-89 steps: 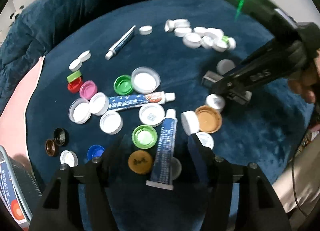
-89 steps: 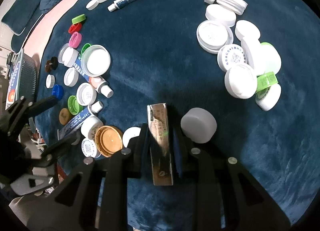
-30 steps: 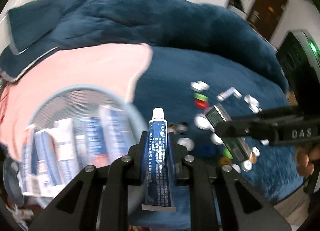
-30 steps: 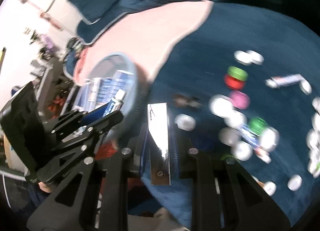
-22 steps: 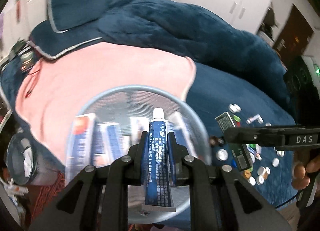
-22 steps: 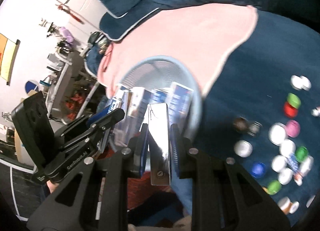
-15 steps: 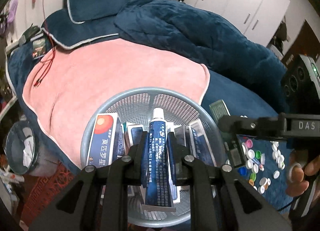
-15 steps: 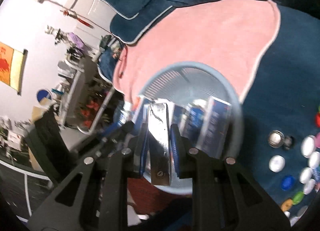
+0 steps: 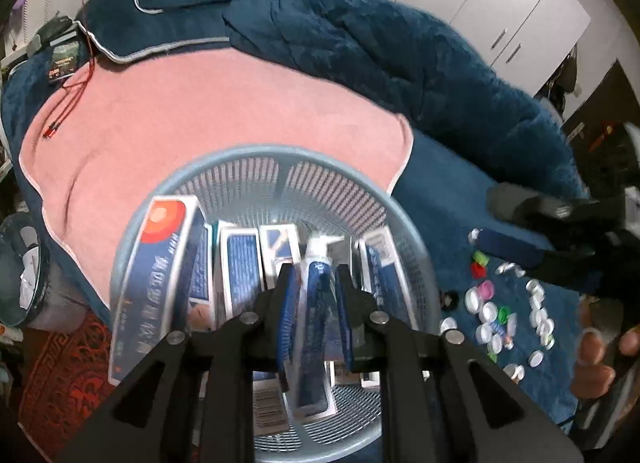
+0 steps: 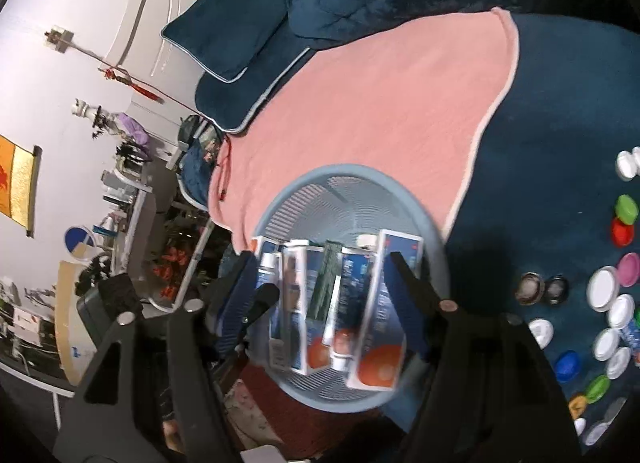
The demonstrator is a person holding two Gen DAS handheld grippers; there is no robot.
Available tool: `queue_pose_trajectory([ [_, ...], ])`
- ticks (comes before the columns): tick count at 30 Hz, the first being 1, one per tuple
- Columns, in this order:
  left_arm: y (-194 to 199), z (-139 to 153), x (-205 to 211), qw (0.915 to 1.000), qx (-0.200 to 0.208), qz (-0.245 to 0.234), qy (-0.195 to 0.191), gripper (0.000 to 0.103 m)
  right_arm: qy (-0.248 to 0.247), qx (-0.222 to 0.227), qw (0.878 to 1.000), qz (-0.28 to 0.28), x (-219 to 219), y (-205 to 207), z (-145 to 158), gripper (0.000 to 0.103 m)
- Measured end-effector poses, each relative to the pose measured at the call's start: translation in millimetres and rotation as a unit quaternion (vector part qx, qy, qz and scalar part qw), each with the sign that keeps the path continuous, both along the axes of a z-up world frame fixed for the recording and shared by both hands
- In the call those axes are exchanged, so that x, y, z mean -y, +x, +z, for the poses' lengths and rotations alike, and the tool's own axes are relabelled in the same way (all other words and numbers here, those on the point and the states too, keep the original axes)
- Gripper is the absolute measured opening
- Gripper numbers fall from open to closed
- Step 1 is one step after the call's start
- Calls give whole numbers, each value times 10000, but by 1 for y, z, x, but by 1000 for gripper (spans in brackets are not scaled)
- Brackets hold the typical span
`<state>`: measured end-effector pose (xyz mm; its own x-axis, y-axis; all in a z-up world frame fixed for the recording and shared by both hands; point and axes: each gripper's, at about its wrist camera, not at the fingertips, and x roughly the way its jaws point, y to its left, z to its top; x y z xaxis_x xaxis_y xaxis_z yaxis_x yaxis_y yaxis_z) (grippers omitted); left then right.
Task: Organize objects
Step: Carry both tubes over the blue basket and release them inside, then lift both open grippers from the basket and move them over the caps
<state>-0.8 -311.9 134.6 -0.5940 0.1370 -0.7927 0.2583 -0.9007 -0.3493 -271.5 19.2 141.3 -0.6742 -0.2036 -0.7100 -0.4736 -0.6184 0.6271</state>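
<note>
Basket (image 9: 404, 223) sits under both tools. We see left tool (image 9: 314, 295) pinching the blue tube (image 9: 316, 303) above it; right tool (image 10: 320, 287) is opening, nothing gripped. Risk: tube snags on upright boxes (image 9: 160, 275) and tips outside.

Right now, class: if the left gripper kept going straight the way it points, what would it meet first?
Probably the boxes standing in the basket: the left gripper, shut on the blue tube, points down into it. Depth is unclear.
</note>
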Motion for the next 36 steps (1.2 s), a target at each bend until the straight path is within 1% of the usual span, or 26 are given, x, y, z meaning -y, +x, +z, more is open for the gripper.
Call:
queue_pose_trajectory([
  [1, -1, -3, -2, 9999, 84, 13, -82, 20, 8, 20, 10000, 6, 1, 2, -1, 74],
  [3, 1, -8, -3, 9994, 230, 149, -215, 20, -10, 62, 10000, 43, 0, 6, -2, 75],
  [4, 3, -8, -2, 9994, 202, 204, -199, 22, 16, 93, 9999, 56, 1, 8, -2, 75],
  [6, 7, -5, -2, 9996, 120, 243, -121, 40, 130, 141, 9998, 57, 0, 11, 0, 75],
  [7, 8, -3, -3, 9996, 91, 239, -151, 57, 196, 149, 9997, 65, 1, 13, 2, 75],
  [8, 9, -2, -3, 9996, 59, 226, -168, 70, 247, 156, 9995, 69, 0, 16, 3, 75],
  [9, 10, 2, -4, 9996, 16, 216, -178, 77, 302, 176, 9994, 67, -1, 19, 4, 75],
  [10, 10, 4, -6, 9994, 6, 245, -250, 88, 343, 198, 9992, 69, -1, 21, 5, 75],
  [11, 10, 8, -8, 9989, 2, 276, -366, 94, 375, 219, 9990, 77, -1, 24, 5, 77],
  [12, 10, 11, -11, 9983, 11, 293, -505, 97, 407, 258, 9988, 91, -1, 26, 5, 78],
  [13, 7, 14, -15, 9975, 29, 299, -647, 102, 439, 317, 9985, 114, -1, 28, 4, 82],
  [14, 6, 16, -18, 9965, 43, 300, -777, 102, 462, 361, 9982, 125, 0, 29, 3, 91],
  [15, 5, 19, -22, 9952, 49, 292, -931, 102, 499, 425, 9978, 137, -1, 31, 2, 95],
  [16, 7, 21, -25, 9937, 52, 286, -1079, 102, 543, 483, 9972, 144, 0, 34, 1, 102],
  [17, 6, 23, -28, 9923, 67, 274, -1203, 102, 600, 539, 9966, 143, 0, 37, 1, 103],
  [19, 5, 25, -34, 9904, 85, 220, -1365, 102, 808, 686, 9943, 127, 0, 43, 0, 103],
  [23, -2, 29, -46, 9897, 69, 81, -1430, 102, 995, 860, 9912, 137, -3, 58, -3, 103],
  [31, -19, 27, -83, 9883, 71, -324, -1490, 102, 963, 1112, 9891, -30, -19, 97, -14, 103],
  [36, -39, 25, -121, 9862, 67, -719, -1487, 102, 793, 1296, 9873, -457, -49, 135, -27, 103],
])
